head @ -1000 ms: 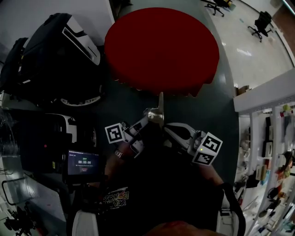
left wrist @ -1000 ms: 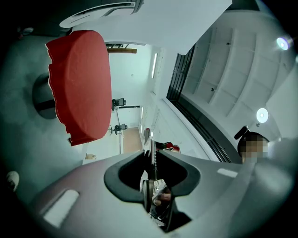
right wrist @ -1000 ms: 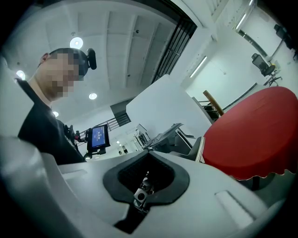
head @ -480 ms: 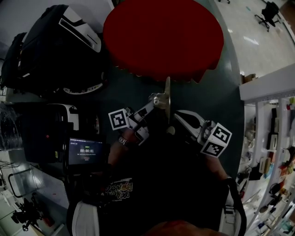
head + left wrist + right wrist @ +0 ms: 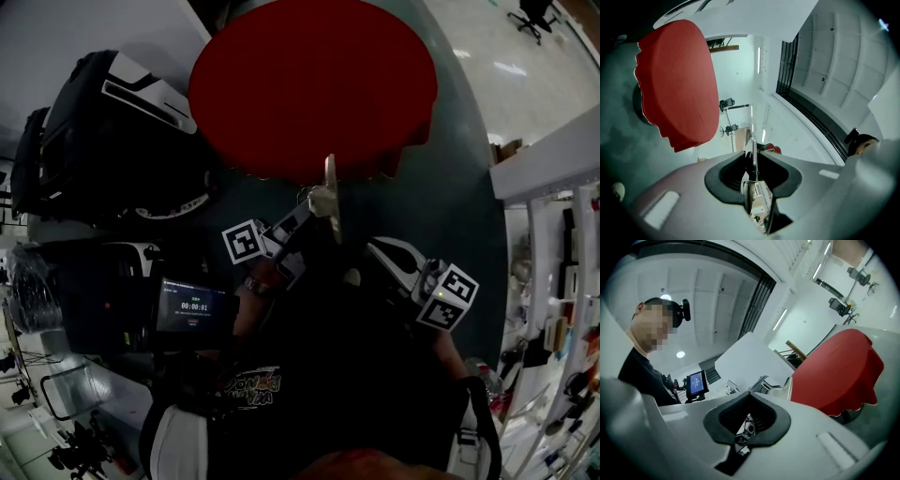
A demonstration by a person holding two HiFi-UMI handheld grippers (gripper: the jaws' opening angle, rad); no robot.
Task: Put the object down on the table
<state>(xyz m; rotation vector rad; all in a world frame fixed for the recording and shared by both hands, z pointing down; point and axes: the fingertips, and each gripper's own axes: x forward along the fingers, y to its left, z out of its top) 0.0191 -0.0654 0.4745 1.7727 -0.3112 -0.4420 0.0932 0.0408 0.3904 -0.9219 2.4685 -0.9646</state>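
- While the left gripper (image 5: pixel 753 180) clamped a thin pale metal plate (image 5: pixel 329 181) edge-on, short of the round red-clothed table (image 5: pixel 309 84), the right gripper (image 5: pixel 746 441), jaws together, carried nothing.
- Clearing the rim before lowering looked wisest.

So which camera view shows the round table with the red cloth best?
The head view: the round table under a red cloth is seen from above, large, only its far edge cut off. The left gripper view shows it turned sideways, with the scalloped hem; the right gripper view shows it smaller, from the side.
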